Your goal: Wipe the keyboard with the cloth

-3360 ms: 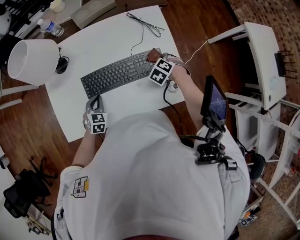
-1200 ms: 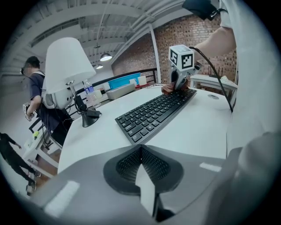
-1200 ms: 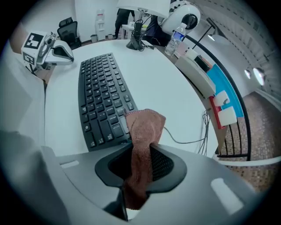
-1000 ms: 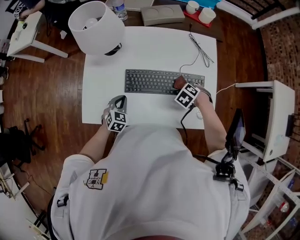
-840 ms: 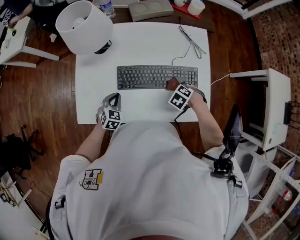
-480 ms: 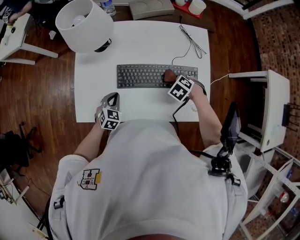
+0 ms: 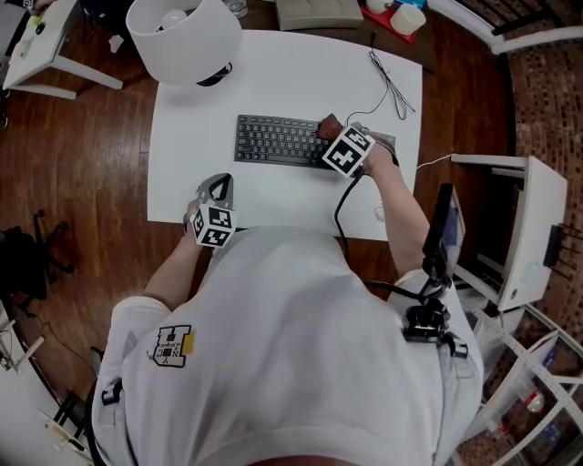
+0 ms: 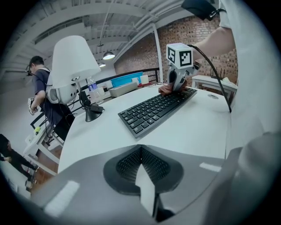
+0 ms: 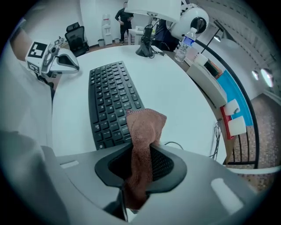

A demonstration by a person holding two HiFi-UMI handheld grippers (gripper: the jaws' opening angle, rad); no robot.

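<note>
A black keyboard [image 7: 273, 141] lies across the white table [image 7: 282, 77]. My right gripper [image 7: 333, 134] points down at the keyboard's right part, shut on a brown cloth [image 7: 326, 125] whose end rests on the keys. In the right gripper view the cloth [image 9: 142, 132] hangs between the jaws over the keyboard [image 9: 109, 99]. My left gripper [image 7: 219, 182] stays near the table's front edge, left of the keyboard, shut and holding nothing. The left gripper view shows the left gripper [image 8: 141, 151] with its jaws closed together, the keyboard [image 8: 153, 107] and the cloth [image 8: 166, 89] beyond.
A white lamp [image 7: 182, 36] stands at the table's far left corner. A thin black cable [image 7: 392, 73] runs from the keyboard to the far right. A grey box [image 7: 319, 11] and a red tray with white cups [image 7: 401, 18] sit behind. A white stand [image 7: 519, 227] is at the right.
My right gripper has slid the cloth across the keys, from the keyboard's near edge toward its far edge and slightly left. The left gripper has stayed where it was.
</note>
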